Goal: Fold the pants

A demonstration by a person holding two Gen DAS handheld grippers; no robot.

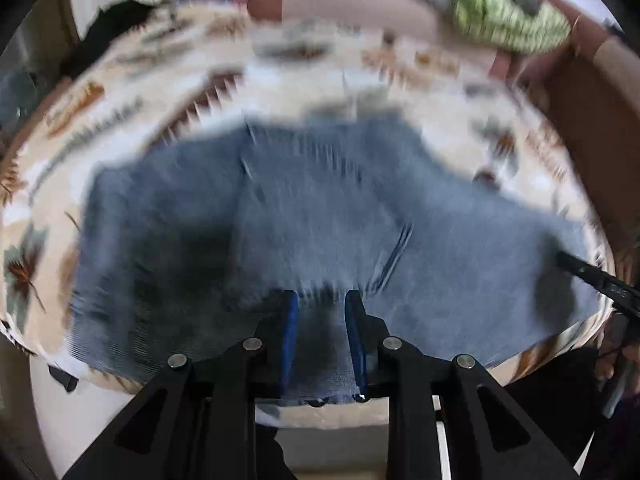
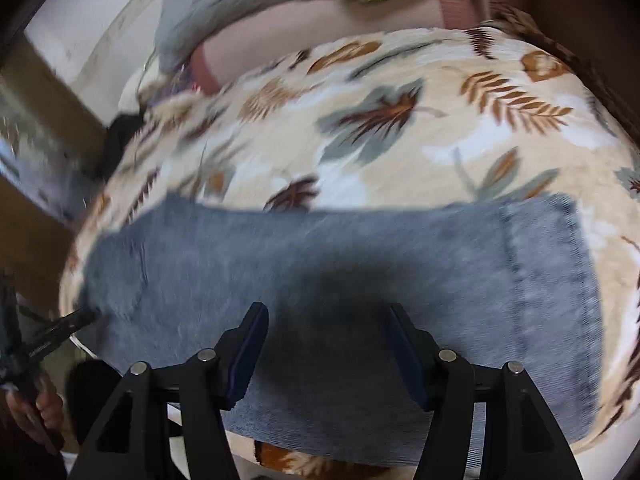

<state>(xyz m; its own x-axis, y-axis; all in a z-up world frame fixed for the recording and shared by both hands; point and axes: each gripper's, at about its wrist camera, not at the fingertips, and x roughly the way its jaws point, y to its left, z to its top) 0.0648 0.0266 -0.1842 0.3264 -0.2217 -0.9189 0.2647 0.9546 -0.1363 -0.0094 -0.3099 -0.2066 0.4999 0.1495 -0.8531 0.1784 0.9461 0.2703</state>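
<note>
Leaf-print blanket (image 2: 400, 92) bears blue pants (image 2: 320, 248) beneath both parted tools

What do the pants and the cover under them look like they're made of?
Pants: blue-grey denim by the look, matte, faded, with a stitched hem seam at one end. Cover: probably plush fleece, soft and fuzzy, cream with a printed leaf pattern. Motion blur leaves both uncertain.

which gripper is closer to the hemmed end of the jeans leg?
Right. The right gripper hangs over the leg beside the stitched hem, jaws open. The left gripper sits over the wider part of the jeans, with no hem in its view.
</note>
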